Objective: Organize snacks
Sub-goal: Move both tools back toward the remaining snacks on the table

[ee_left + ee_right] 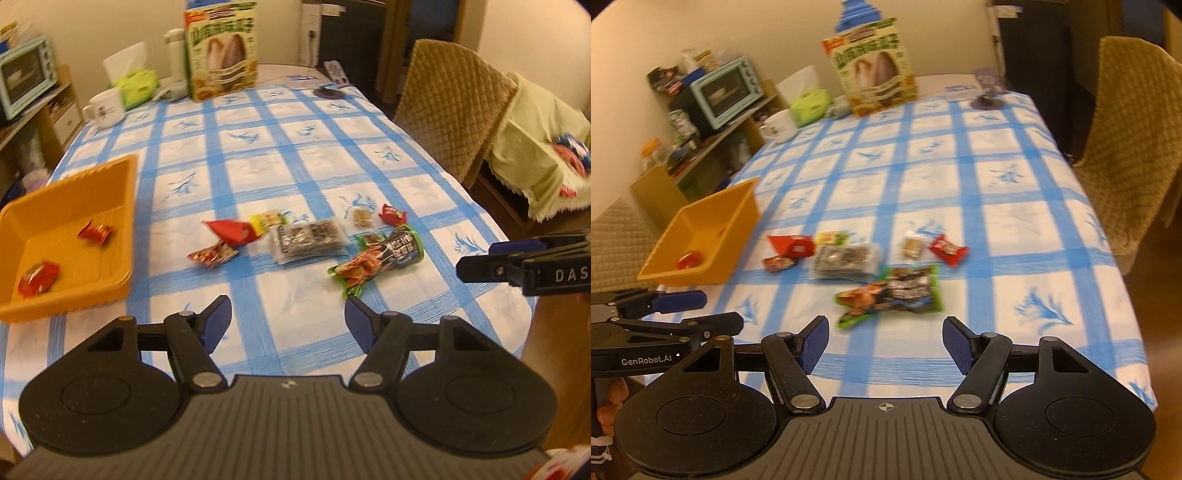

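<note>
Several snack packets lie in a cluster on the blue-checked tablecloth: a green and black bag (pixel 380 258) (pixel 897 291), a clear dark packet (pixel 310 240) (pixel 846 260), a red pouch (pixel 232 230) (pixel 792 245), small red wrapped pieces (pixel 212 254) (pixel 948 250). An orange bin (pixel 70 236) (pixel 701 236) at the left holds two red wrapped snacks (pixel 38 278). My left gripper (pixel 288 321) is open and empty, above the table's near edge. My right gripper (pixel 884 343) is open and empty, just short of the green bag.
A tall snack box (pixel 221 51) (pixel 875 70), white mug (pixel 105 109), green tissue pack (pixel 138 85) and white flask (pixel 175 51) stand at the far end. A padded chair (pixel 450 107) stands on the right. A shelf with a toaster oven (pixel 726 90) stands on the left.
</note>
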`<state>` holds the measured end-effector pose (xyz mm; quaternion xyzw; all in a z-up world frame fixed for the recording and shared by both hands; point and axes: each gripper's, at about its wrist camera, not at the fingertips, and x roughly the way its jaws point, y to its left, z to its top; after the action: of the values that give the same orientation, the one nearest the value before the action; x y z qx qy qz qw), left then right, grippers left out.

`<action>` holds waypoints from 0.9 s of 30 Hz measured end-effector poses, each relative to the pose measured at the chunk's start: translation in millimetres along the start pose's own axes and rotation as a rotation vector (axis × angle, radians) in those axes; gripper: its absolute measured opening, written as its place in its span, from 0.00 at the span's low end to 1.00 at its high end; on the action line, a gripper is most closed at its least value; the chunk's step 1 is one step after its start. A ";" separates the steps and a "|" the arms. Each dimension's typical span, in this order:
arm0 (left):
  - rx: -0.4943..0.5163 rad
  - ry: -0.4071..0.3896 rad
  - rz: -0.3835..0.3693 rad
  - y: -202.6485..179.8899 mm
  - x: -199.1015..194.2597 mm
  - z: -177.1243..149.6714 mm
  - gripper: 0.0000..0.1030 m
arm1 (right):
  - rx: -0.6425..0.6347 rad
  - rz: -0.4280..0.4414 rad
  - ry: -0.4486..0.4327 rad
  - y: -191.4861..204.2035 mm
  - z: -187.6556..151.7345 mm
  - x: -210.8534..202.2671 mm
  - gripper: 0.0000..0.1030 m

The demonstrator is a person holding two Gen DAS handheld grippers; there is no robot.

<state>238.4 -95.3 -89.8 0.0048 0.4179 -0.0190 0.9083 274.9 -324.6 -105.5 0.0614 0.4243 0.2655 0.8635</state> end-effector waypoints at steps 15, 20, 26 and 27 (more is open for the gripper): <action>0.116 0.026 -0.040 -0.6 50.4 17.6 0.57 | 0.093 -0.085 0.005 -37.2 -0.5 8.1 0.66; 0.119 0.040 -0.058 1.8 60.0 20.2 0.57 | 0.129 -0.060 0.030 -36.1 1.2 22.5 0.66; 0.119 0.055 -0.069 8.1 68.5 20.9 0.57 | 0.192 0.009 0.077 -23.9 4.6 51.0 0.66; 0.120 0.055 -0.068 9.7 69.5 21.1 0.57 | 0.197 0.015 0.082 -20.6 5.2 55.8 0.66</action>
<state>300.0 -88.2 -128.9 0.0454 0.4409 -0.0746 0.8933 315.2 -313.0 -148.1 0.1385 0.4829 0.2313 0.8331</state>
